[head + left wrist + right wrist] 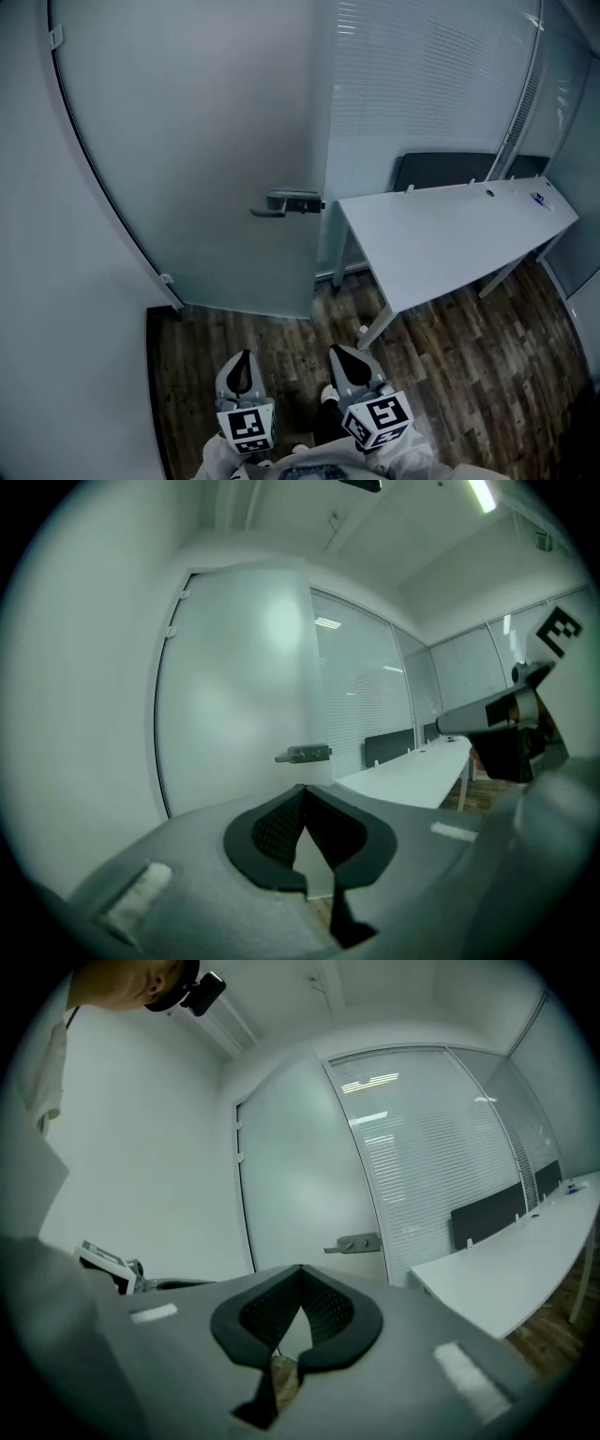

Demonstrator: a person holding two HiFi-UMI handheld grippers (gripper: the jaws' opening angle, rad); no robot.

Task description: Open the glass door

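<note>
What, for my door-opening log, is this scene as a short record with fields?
door: frosted glass door, appears closed
handle: lever handle, at the door's right edge, nothing touching it
left gripper: jaws shut, empty, short of the door
right gripper: jaws shut, empty, short of the door
right of door: white desk
floor: wood floor

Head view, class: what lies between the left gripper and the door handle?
Only bare wood floor, then the lower pane of the glass door, separates the left gripper from the door handle in the head view.
</note>
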